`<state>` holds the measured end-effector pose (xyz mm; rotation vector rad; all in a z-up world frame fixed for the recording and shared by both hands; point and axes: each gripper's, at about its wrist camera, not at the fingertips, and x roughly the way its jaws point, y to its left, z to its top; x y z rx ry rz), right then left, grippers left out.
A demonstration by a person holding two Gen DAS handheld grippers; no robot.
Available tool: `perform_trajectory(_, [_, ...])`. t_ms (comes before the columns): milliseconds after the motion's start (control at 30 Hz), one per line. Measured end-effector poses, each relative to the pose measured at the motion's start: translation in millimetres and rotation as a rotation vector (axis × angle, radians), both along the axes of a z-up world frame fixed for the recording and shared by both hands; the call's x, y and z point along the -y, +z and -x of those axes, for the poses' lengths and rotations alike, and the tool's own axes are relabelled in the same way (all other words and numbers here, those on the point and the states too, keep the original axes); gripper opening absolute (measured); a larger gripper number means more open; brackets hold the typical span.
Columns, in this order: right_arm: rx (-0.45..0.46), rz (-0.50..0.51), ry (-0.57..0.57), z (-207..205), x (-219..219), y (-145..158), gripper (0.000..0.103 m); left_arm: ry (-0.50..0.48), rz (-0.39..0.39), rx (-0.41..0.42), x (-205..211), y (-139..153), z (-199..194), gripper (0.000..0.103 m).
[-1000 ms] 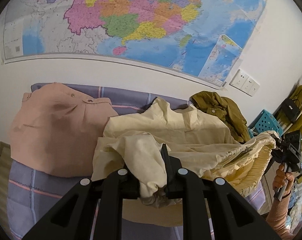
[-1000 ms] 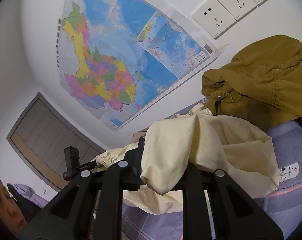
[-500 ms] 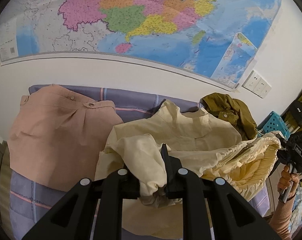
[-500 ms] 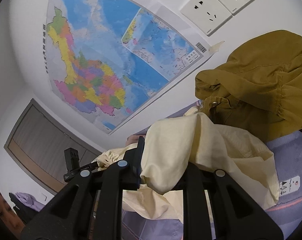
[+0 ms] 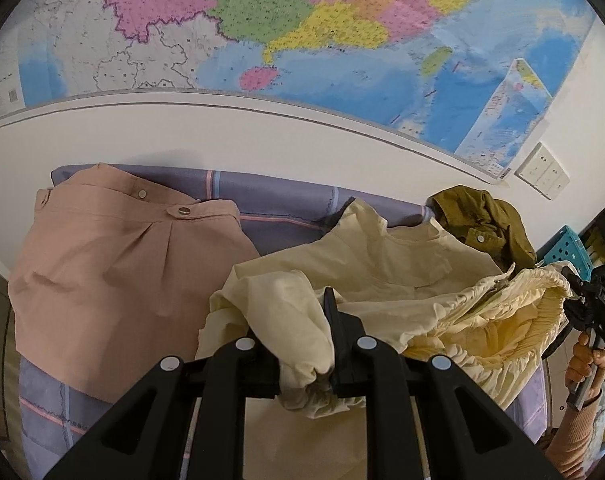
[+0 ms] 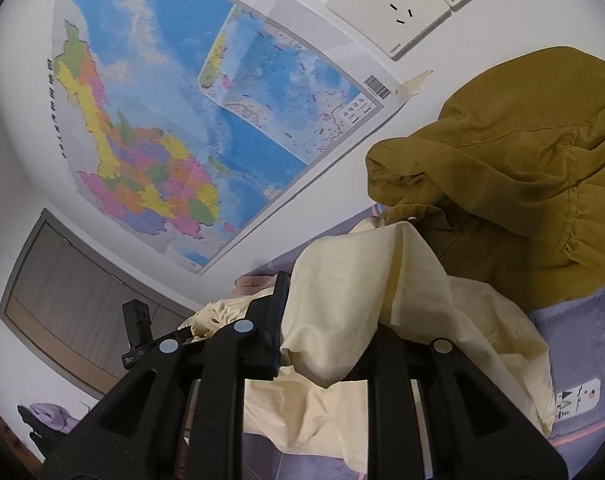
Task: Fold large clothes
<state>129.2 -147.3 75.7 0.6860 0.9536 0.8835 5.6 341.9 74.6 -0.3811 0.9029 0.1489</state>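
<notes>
Two handheld grippers clamp a pale yellow garment (image 5: 386,268) above a lilac-sheeted bed (image 5: 278,204): the left gripper (image 5: 302,344) pinches a bunched fold, the right gripper (image 6: 326,320) another. A pink garment (image 5: 114,264) lies beside it, an olive jacket (image 6: 514,168) behind, under a wall map (image 5: 302,28).

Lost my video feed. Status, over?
Both hand-held grippers, left and right, shut on pale yellow cotton garment. Garment bunched, unfolded. Olive jacket crowds right side.
</notes>
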Motion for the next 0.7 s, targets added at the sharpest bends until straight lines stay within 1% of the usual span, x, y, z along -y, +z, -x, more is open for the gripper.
perform_trajectory(200, [-0.016,0.027,-0.009,-12,-6,-8,0.018,0.005,0.001,-0.026,-5,-8,-14,0.015])
perform_trajectory(400, [-0.047,0.048,-0.032,-26,-12,-23,0.019,0.018,-0.015,-0.049,-5,-17,-27,0.016])
perform_trajectory(500, [-0.034,0.077,-0.046,-27,-16,-24,0.022,0.024,-0.031,-0.067,-6,-23,-35,0.016])
perform_trajectory(600, [-0.009,0.097,-0.043,-27,-21,-20,0.028,0.033,-0.021,-0.086,-11,-31,-42,0.016])
perform_trajectory(633, [-0.003,0.098,-0.041,-26,-22,-19,0.035,0.035,-0.018,-0.090,-12,-34,-44,0.016])
perform_trajectory(667, [0.006,0.101,-0.043,-25,-22,-18,0.047,0.039,-0.011,-0.095,-14,-37,-46,0.016])
perform_trajectory(700, [0.010,0.099,-0.043,-24,-23,-16,0.054,0.042,-0.003,-0.101,-16,-39,-49,0.016])
